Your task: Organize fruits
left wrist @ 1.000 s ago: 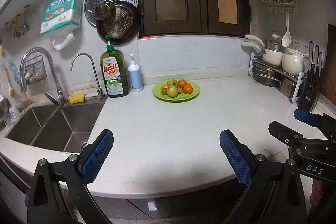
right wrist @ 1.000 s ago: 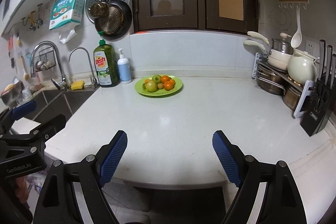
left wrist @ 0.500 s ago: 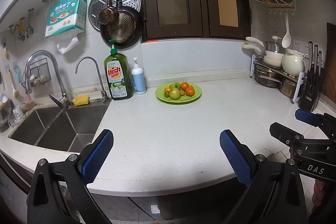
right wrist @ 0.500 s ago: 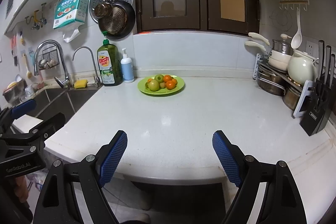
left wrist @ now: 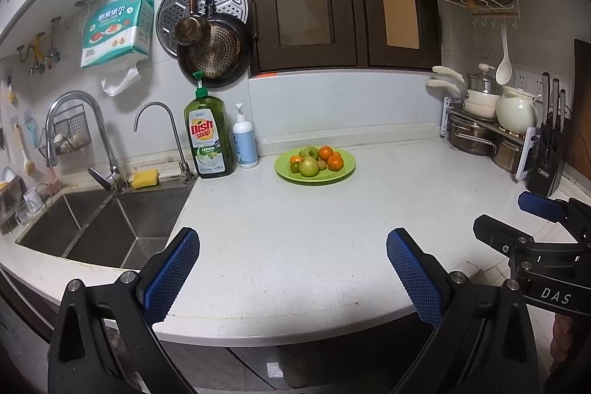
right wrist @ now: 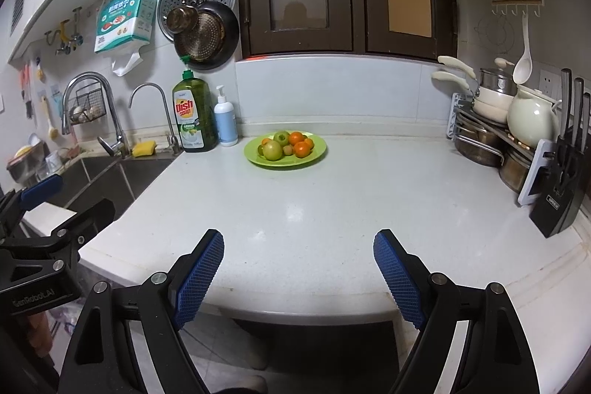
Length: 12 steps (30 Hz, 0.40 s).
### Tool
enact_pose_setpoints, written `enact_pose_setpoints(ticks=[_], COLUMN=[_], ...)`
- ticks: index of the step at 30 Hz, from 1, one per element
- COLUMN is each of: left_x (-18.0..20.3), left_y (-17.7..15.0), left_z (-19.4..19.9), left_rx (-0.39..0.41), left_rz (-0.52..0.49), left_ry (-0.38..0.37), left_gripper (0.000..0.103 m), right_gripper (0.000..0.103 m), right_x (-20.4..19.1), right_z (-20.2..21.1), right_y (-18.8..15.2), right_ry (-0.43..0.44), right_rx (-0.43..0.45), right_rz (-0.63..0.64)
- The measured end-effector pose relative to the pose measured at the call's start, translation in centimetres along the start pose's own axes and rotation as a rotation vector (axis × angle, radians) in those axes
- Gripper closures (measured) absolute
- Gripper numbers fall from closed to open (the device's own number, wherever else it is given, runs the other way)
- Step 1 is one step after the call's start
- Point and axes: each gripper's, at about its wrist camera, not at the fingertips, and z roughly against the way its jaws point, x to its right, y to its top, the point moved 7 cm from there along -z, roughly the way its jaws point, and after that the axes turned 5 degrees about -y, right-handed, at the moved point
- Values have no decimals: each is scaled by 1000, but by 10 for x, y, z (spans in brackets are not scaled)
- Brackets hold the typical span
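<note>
A green plate [left wrist: 343, 172] [right wrist: 317, 156] sits at the back of the white counter and holds green apples [left wrist: 308, 166] [right wrist: 272, 150], oranges [left wrist: 335, 162] [right wrist: 302, 149] and small kiwis. My left gripper [left wrist: 293, 240] is open and empty, low over the counter's front edge, far from the plate. My right gripper [right wrist: 298, 240] is open and empty, also at the front edge. Each gripper shows at the side of the other's view, the right one [left wrist: 535, 220] and the left one [right wrist: 48, 205].
A sink [left wrist: 99, 228] with taps lies to the left. A green dish soap bottle [left wrist: 208, 135] and a white pump bottle [left wrist: 244, 143] stand left of the plate. Pots, a white kettle [left wrist: 515, 111] and a knife block [left wrist: 548, 157] line the right side.
Both views have shifted slightly; the plate now sits a little more to the right in each. Both grippers stay open and empty.
</note>
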Motion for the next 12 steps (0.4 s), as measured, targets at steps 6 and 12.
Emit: enact_pose_setpoints(ticks=[6, 12], left_x=[-4, -9], left_y=[-1, -2], left_z=[-2, -3], left_rx=[-9, -11], left_rz=[12, 22], left_ry=[8, 10], left_gripper=[0, 0], right_gripper=[19, 19], right_x=[-5, -10], right_z=[-3, -5], right_y=[1, 2], right_ry=[14, 18], right_rx=[-3, -8], right_rz=[9, 13])
